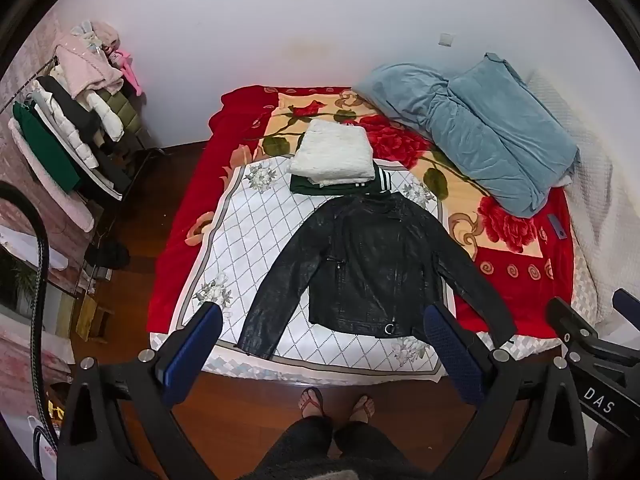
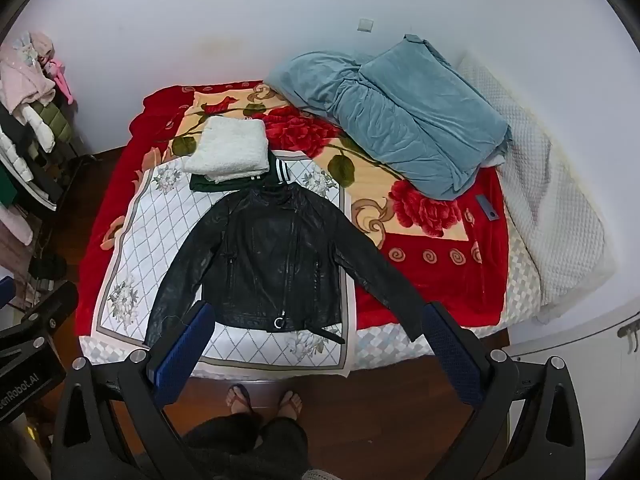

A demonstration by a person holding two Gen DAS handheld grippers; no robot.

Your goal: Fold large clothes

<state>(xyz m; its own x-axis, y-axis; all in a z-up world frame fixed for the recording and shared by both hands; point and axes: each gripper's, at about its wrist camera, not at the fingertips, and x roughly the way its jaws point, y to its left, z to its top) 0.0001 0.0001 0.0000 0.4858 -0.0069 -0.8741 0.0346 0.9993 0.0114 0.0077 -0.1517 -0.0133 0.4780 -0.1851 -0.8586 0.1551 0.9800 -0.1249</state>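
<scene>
A black leather jacket (image 1: 372, 264) (image 2: 276, 264) lies flat, front up, on a white diamond-patterned cloth (image 1: 248, 248) (image 2: 132, 240) near the foot of the bed, both sleeves spread outward. Behind its collar sits a stack of folded clothes: a white fluffy piece (image 1: 334, 152) (image 2: 230, 148) on a dark green one with striped trim (image 1: 376, 183) (image 2: 280, 172). My left gripper (image 1: 324, 320) hangs open high above the jacket's hem, nothing between its blue pads. My right gripper (image 2: 316, 320) is open too, above the hem and right sleeve, and is empty.
A red rose blanket (image 1: 516, 280) (image 2: 432, 280) covers the bed, with a bunched blue quilt (image 1: 480, 132) (image 2: 404, 116) at the back right. A loaded clothes rack (image 1: 68, 128) stands left of the bed. A person's sandalled feet (image 1: 336, 400) (image 2: 264, 398) stand on the wooden floor at the bed's foot.
</scene>
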